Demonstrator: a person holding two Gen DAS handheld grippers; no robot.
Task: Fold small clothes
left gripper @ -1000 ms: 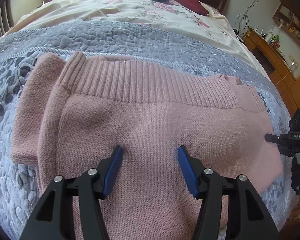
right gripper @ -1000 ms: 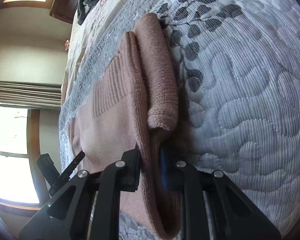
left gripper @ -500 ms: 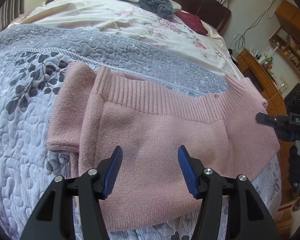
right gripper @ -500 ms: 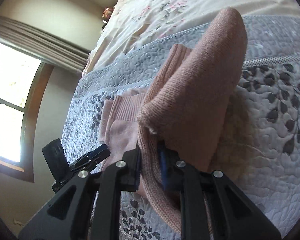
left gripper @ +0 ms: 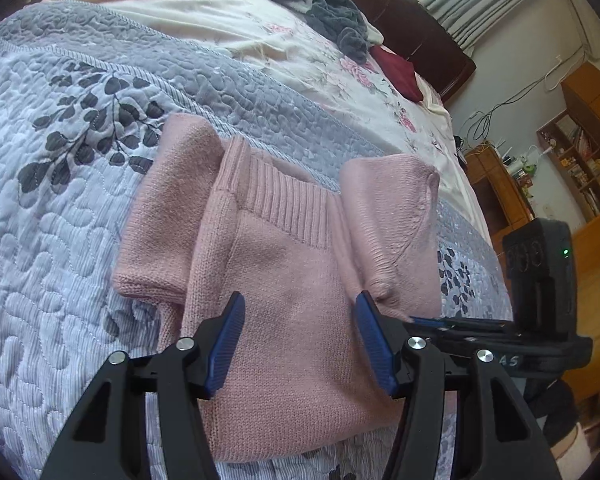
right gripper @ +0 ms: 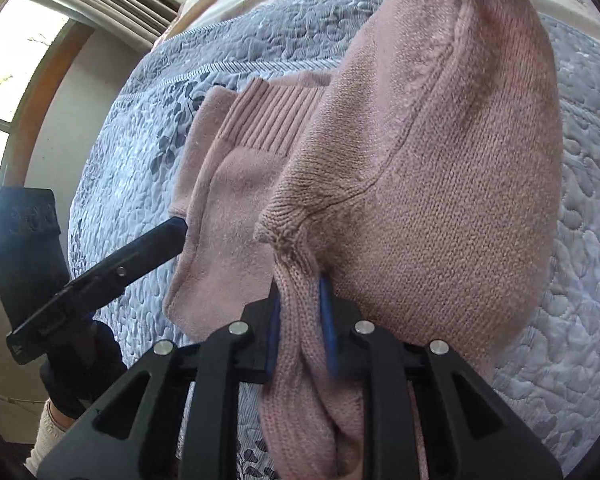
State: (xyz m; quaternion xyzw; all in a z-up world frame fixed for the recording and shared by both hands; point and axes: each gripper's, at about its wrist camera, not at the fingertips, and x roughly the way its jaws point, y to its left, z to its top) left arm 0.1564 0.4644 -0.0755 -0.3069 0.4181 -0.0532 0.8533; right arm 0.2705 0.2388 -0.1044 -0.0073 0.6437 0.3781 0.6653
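A small pink knitted sweater (left gripper: 284,280) lies on a grey quilted bedspread (left gripper: 60,216), ribbed hem facing away. Its left side is folded in. My left gripper (left gripper: 300,320) hovers open just above the sweater's middle, nothing between its blue pads. My right gripper (right gripper: 300,316) is shut on the sweater's right side (right gripper: 440,160) and holds that part lifted and draped over towards the middle. In the left wrist view the lifted flap (left gripper: 388,232) stands up at the right, with the right gripper's fingers (left gripper: 452,324) beneath it.
Beyond the quilt lies a floral sheet (left gripper: 260,40) with a dark grey garment (left gripper: 328,12) and a dark red one (left gripper: 400,72). A dark headboard (left gripper: 420,32) is behind them, wooden shelves (left gripper: 572,152) are at the right, and a window (right gripper: 12,64) shows at the left.
My right gripper has lifted the sweater's right side and carried it leftward over the body. The left gripper has drawn back and stayed open.
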